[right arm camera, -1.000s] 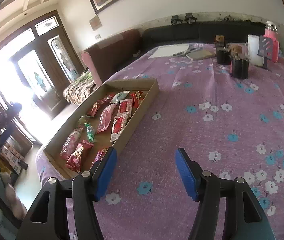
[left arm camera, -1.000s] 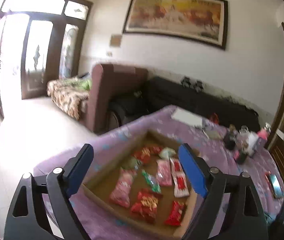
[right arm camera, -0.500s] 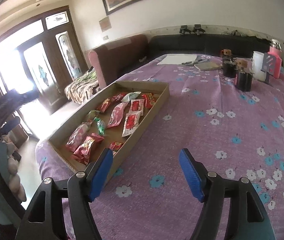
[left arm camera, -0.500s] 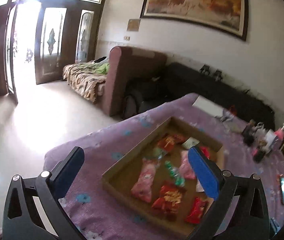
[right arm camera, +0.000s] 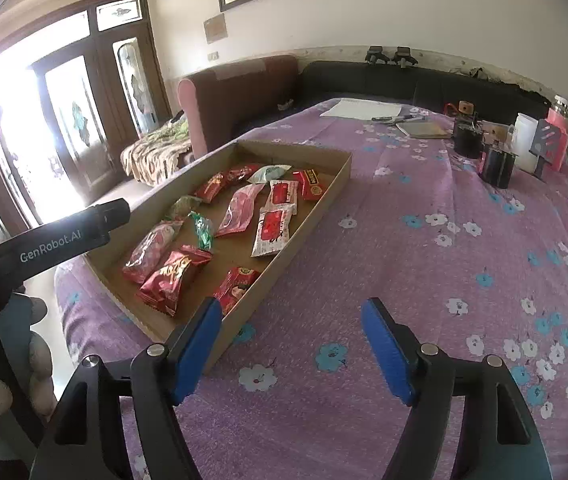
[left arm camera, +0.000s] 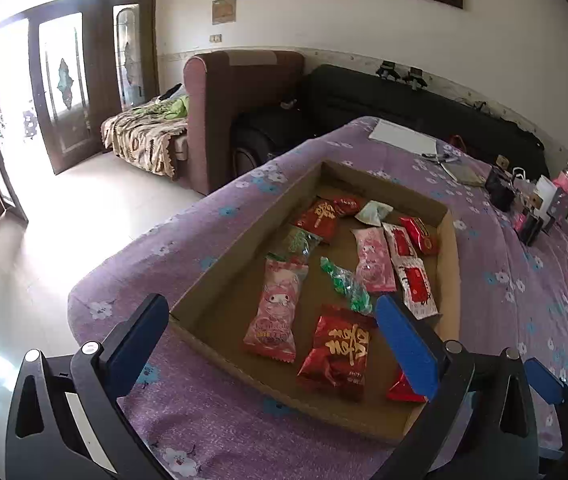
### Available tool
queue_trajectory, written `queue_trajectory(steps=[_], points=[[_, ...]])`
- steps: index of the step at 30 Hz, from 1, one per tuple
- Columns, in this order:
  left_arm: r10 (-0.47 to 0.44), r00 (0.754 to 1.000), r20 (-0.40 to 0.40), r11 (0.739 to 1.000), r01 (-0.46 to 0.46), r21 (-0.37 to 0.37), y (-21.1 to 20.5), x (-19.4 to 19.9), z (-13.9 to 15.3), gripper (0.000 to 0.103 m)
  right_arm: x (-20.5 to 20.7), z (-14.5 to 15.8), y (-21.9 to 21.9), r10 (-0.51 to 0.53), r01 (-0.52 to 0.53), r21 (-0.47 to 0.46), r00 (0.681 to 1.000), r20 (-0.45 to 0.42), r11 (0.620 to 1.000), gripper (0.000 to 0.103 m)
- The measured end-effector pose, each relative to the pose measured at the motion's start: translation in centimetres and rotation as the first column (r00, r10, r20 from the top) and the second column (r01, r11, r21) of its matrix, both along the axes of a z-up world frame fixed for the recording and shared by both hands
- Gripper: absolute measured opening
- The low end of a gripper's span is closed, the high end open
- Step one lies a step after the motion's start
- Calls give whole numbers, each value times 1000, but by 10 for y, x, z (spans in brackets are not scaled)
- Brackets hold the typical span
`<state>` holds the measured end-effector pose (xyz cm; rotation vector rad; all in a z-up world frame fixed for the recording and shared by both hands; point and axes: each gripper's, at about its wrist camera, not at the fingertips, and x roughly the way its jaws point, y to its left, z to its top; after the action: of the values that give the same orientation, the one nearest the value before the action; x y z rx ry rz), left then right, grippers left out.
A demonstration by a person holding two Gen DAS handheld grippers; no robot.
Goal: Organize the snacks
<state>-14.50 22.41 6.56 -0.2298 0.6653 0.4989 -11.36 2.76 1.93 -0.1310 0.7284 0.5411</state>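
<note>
The left gripper [left arm camera: 271,332] hangs above the near end of the cardboard tray [left arm camera: 243,236], its blue fingers spread wide and holding nothing. The tray lies on the worktop with the purple flowered cloth [right arm camera: 424,240]. Inside it lie a pink snack packet [left arm camera: 273,310], a green candy bag [left arm camera: 346,284] and a red snack packet [left arm camera: 338,350], each flat on the tray floor. The right gripper [right arm camera: 290,346] is released too, over the cloth just beside the tray's right wall.
</note>
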Motion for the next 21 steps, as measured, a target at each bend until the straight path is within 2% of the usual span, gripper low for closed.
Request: queue_trajectory(steps=[9, 21], points=[[-20, 1000, -23, 1000, 19, -22, 3, 1, -6, 103, 1, -9, 10, 6, -7, -37, 1000, -18, 999, 76], [-37, 999, 15, 999, 37, 4, -5, -9, 3, 103, -4, -10, 7, -5, 4, -45, 1000, -19, 999, 76]])
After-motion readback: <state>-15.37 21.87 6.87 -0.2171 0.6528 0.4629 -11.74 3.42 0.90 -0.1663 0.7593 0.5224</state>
